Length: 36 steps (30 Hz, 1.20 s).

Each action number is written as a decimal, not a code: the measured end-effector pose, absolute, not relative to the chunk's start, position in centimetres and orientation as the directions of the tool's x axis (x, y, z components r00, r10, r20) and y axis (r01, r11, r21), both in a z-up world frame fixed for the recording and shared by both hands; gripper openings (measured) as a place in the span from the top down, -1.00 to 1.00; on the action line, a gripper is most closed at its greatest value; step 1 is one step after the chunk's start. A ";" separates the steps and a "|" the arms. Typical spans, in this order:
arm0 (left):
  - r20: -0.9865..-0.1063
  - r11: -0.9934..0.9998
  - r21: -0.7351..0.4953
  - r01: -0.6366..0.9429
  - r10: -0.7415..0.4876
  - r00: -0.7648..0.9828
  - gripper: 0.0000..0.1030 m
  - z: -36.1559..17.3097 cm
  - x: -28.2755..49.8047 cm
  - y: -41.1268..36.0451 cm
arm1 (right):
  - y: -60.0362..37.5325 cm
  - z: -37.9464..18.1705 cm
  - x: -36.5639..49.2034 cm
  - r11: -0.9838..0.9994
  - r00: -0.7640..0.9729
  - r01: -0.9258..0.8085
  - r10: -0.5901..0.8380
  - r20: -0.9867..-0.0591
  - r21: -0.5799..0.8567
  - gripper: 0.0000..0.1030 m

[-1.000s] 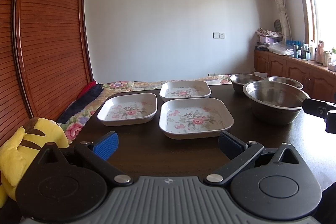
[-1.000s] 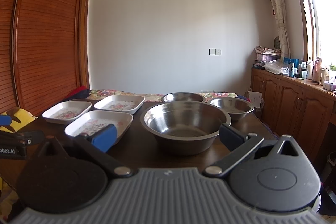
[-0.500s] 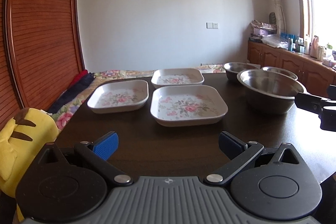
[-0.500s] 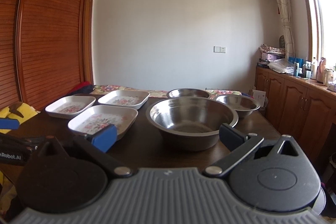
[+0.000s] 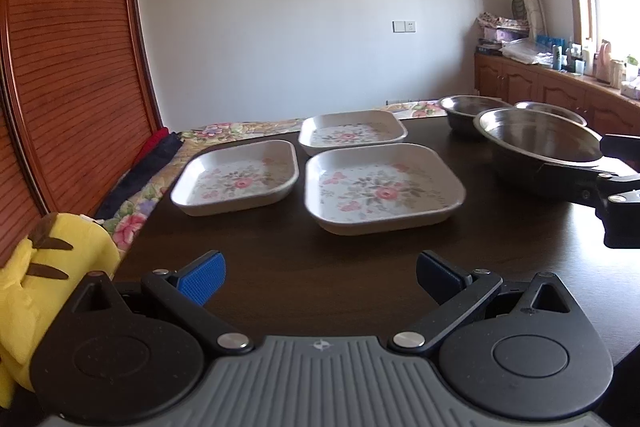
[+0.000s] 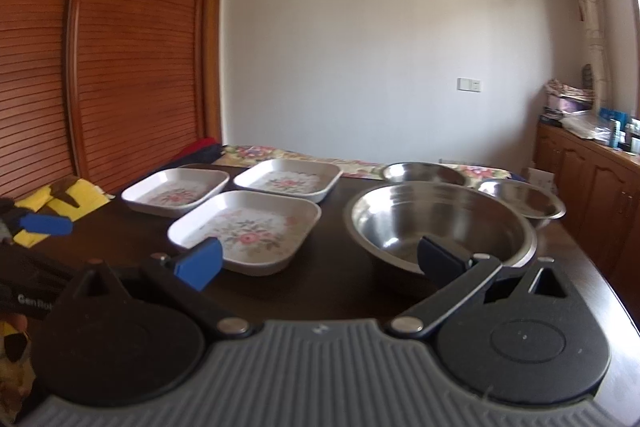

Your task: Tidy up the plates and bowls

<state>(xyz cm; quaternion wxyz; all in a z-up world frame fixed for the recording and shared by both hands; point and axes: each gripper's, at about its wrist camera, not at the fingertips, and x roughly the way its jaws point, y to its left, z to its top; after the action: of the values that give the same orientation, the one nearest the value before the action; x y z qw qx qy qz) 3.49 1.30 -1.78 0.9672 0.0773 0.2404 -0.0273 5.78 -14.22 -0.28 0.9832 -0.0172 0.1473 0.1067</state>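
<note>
- While nothing is gripped yet, the left gripper (image 5: 320, 277) hovers low over the near edge of the dark table (image 5: 280, 267), its blue-padded fingers spread wide apart and empty; that spread looks meant for a plate's rim.
- Beside it, the right gripper (image 6: 318, 261) is likewise wide apart and holds nothing; it faces the steel bowls, which suggests a division of work, plates to the left hand and bowls to the right.
- Just ahead of the left gripper lies the nearest floral plate (image 5: 384, 193), a square white dish flat on the table, slightly right of the gap between the fingers and not touching them.
- To its left, just beside it, sits a second floral plate (image 5: 236, 183), and behind both a third floral plate (image 5: 352, 133); the three lie singly, unstacked, so the organizing seems hardly begun.
- Directly ahead of the right gripper stands the large steel bowl (image 6: 440, 223); its near rim appears close to the right-hand finger, though contact cannot be told.
- Behind it stand two smaller steel bowls (image 6: 520, 201), near each other and apart from the plates, probably to be nested into the large one.
- Off the table's left edge lie a yellow plush toy (image 5: 24, 287) and a floral bedspread (image 5: 132, 215).
</note>
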 end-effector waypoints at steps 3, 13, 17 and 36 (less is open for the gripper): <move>-0.477 0.986 0.150 0.071 0.009 0.879 -1.00 -1.6 4.6 2.1 | -13.9 0.0 6.9 0.970 0.922 -0.244 0.232 -0.309 -0.002 -1.00; -0.471 0.990 0.109 0.095 -0.033 0.881 -1.00 -1.0 7.6 4.9 | -12.2 -0.1 9.6 0.938 0.874 -0.346 0.323 -0.364 0.004 -0.99; -0.482 0.988 0.094 0.122 -0.062 0.874 -0.80 -1.0 8.9 5.3 | -11.4 -0.4 10.5 0.925 0.849 -0.379 0.348 -0.398 0.001 -0.68; -0.553 0.973 -0.026 0.230 -0.206 0.807 0.04 -2.4 14.4 5.8 | -9.9 -0.6 12.4 0.930 0.821 -0.366 0.304 -0.483 -0.038 -0.14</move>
<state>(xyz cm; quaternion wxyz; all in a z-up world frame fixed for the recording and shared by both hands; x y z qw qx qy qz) 14.37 5.76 -2.42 0.9503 0.0211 0.2886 -0.1146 12.35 -9.91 -0.60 0.9521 -0.0645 0.2416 0.1759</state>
